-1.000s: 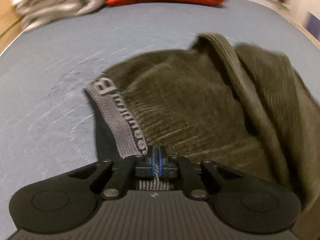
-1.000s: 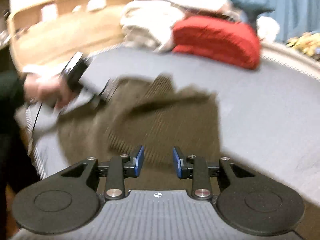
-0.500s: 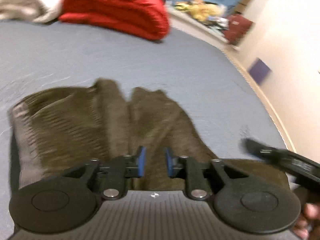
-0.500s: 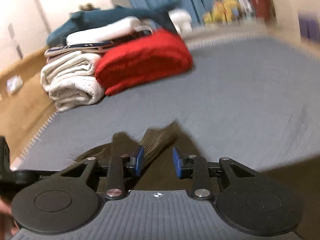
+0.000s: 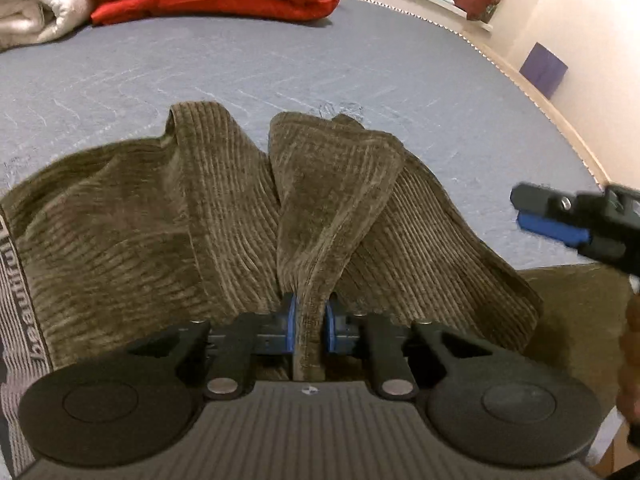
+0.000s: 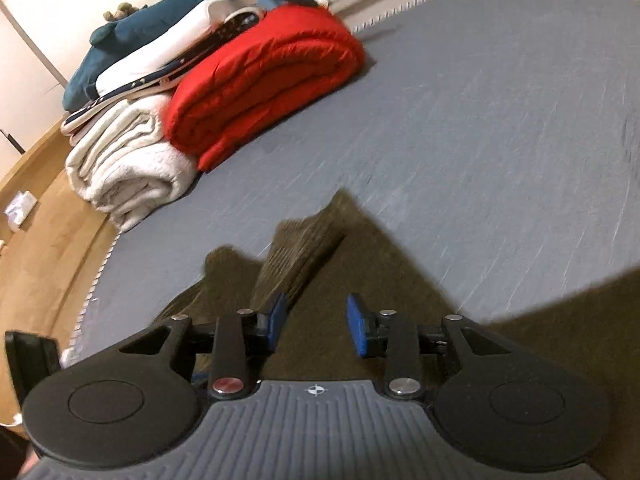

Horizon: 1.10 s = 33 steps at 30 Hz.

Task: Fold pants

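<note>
Olive corduroy pants (image 5: 224, 216) lie crumpled on the blue-grey bed sheet (image 5: 280, 64), their grey lettered waistband (image 5: 24, 300) at the far left. My left gripper (image 5: 311, 320) is closing, and its blue pads press on a raised ridge of the corduroy between them. The right gripper (image 5: 536, 216) hovers at the right edge of that view, over the sheet beside the pants. In the right wrist view the right gripper (image 6: 316, 322) is opening above the pants (image 6: 304, 248), with nothing between its pads.
A folded red blanket (image 6: 264, 76) and a rolled white towel (image 6: 124, 168) sit at the far side of the bed, with more folded laundry stacked behind. The bed's edge and a purple box (image 5: 544, 68) are at the right. A hand shows at the lower right.
My left gripper let go of the waistband, swung right, opened, then closed on a ridge of corduroy. The right gripper rolled, dropped toward the pants, and its jaws widened.
</note>
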Tool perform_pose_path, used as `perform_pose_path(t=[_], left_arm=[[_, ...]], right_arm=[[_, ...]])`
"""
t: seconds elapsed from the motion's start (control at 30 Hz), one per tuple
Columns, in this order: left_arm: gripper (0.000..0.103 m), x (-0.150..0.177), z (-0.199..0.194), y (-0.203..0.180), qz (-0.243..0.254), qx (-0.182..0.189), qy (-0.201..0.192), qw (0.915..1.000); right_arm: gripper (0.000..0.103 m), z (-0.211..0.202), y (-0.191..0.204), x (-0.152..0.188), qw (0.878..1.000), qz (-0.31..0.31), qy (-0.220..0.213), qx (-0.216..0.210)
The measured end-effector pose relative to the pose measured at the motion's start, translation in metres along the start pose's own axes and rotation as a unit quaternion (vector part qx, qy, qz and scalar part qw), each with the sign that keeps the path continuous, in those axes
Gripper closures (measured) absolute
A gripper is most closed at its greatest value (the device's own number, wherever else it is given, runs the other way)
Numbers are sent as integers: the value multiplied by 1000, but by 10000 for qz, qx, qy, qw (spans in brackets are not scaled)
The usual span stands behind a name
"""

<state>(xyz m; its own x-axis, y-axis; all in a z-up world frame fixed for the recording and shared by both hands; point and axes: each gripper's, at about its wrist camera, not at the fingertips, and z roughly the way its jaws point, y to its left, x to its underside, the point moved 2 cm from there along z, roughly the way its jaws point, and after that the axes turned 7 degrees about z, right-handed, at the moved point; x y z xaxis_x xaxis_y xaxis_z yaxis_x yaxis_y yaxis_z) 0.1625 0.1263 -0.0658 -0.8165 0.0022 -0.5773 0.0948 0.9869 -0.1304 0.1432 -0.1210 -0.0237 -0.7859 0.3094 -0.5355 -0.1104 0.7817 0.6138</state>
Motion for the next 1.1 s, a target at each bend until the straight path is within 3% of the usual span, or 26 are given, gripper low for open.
perform_pose_path(t=[0.1, 0.17, 0.27, 0.4, 0.5, 0.6, 0.7, 0.77, 0.87, 0.97, 1.0, 1.1], left_arm=[[89, -2, -5, 4, 24, -100, -123, 9999], [90, -5, -14, 10, -102, -165, -269, 9995], [90, -15, -38, 20, -281, -304, -789, 9960], [91, -23, -67, 41, -474, -1112, -1478, 9816], [91, -22, -64, 62, -841, -941, -1324, 9831], [90, -19, -54, 73, -1083, -738, -1089, 9854], [76, -16, -42, 79, -1157, -623, -864, 9876], [74, -16, -36, 81, -1175, -580, -759, 9885], [74, -14, -31, 80, -1162, -615, -628, 9893], [76, -12, -29, 78, -1109, -713, -578, 9896], [84, -12, -30, 77, -1106, -694, -612, 9895], [93, -14, -41, 74, -1151, -410, -926, 9882]], right_arm=[[54, 12, -16, -15, 9987, -244, -218, 391], [54, 27, -26, -19, 9979, -324, -123, 539], [52, 50, -32, -17, 9962, -622, 131, 596], [54, 68, -25, 1, 9912, -1061, 653, 447], [92, 61, 1, 15, 9815, -1780, 699, 42], [103, 51, 20, 29, 9674, -2359, 855, -344], [103, 42, 28, 39, 9555, -2516, 1259, -887], [103, 34, 33, 47, 9414, -2734, 1553, -1218], [103, 29, 33, 53, 9293, -3034, 1753, -1171], [103, 26, 29, 44, 9365, -2846, 1720, -1114], [103, 24, 27, 40, 9407, -2802, 1602, -1047], [85, 21, 22, 24, 9572, -2515, 1202, -779]])
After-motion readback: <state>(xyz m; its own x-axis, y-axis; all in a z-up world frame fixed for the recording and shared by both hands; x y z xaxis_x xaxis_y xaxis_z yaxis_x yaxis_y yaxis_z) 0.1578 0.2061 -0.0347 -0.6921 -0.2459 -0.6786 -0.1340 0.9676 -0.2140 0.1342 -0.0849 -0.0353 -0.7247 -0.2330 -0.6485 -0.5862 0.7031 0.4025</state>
